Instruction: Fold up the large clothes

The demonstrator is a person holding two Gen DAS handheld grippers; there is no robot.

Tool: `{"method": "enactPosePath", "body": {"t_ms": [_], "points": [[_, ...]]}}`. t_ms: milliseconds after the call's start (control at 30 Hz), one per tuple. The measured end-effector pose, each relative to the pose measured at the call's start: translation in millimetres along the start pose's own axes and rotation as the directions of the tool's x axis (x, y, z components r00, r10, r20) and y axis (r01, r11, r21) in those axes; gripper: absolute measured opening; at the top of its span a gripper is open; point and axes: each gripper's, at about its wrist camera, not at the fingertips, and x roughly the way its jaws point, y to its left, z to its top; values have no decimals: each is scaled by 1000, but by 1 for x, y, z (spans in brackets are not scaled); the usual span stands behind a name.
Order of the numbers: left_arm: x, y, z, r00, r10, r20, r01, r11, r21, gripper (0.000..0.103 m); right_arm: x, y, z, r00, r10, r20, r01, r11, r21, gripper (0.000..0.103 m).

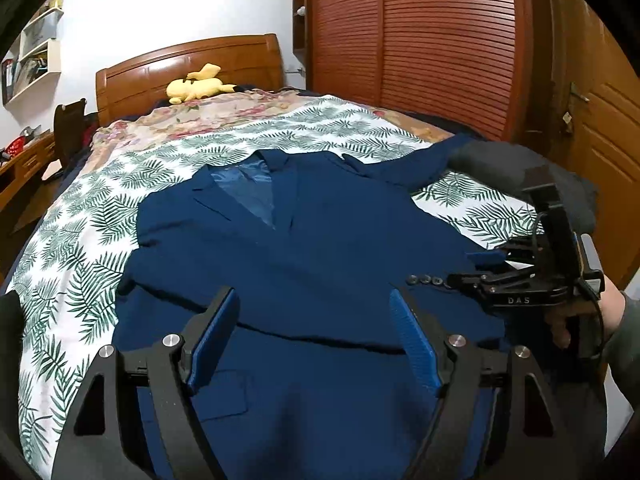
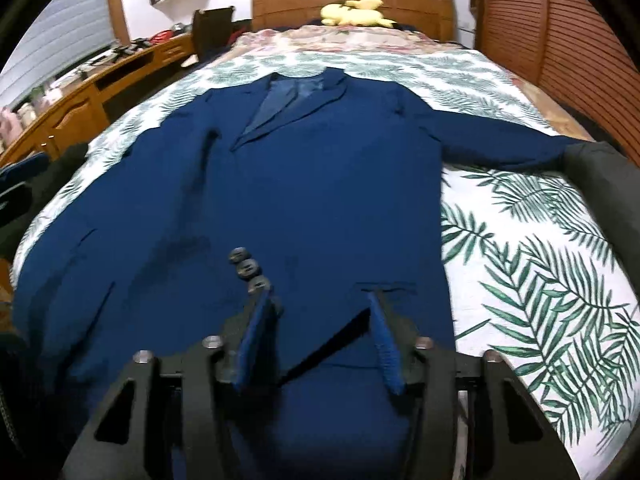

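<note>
I hold my left gripper (image 1: 314,330) low over the lower front of the blue jacket (image 1: 304,240), fingers wide apart and holding nothing. My right gripper (image 2: 318,328) is also open, beside the cuff buttons (image 2: 246,268). The jacket lies spread face-up on the leaf-print bedcover (image 2: 540,260).

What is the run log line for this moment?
jacket flat on bed | left gripper open | right gripper open at cuff

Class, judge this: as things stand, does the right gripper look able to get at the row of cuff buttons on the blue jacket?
Probably yes. The right gripper is open, and the cuff buttons lie just beyond its left fingertip on the blue jacket, with nothing covering them.
</note>
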Motion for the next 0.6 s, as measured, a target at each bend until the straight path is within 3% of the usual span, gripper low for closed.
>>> {"method": "enactPosePath", "body": {"t_ms": [33, 67, 133, 300, 500, 600], "points": [[1, -1, 1, 1000, -2, -2, 2, 1000, 1, 78, -2, 2, 1, 1000, 12, 0, -12, 1000, -14, 17], [2, -2, 1, 1000, -2, -4, 2, 1000, 3, 78, -5, 1, 0, 1000, 3, 11, -3, 1000, -27, 10], [3, -2, 2, 1000, -1, -4, 1, 1000, 2, 78, -19, 0, 2, 997, 19, 76, -16, 999, -41, 9], [4, 0, 5, 1000, 2, 0, -2, 1000, -14, 78, -58, -4, 3, 967, -68, 245, 74, 997, -15, 9], [5, 2, 7, 1000, 5, 7, -4, 1000, -27, 78, -44, -3, 1, 970, -161, 184, 168, 985, -24, 9], [6, 3, 7, 1000, 12, 7, -11, 1000, -28, 78, -37, -5, 2, 965, -202, 165, 208, 978, -19, 27]]}}
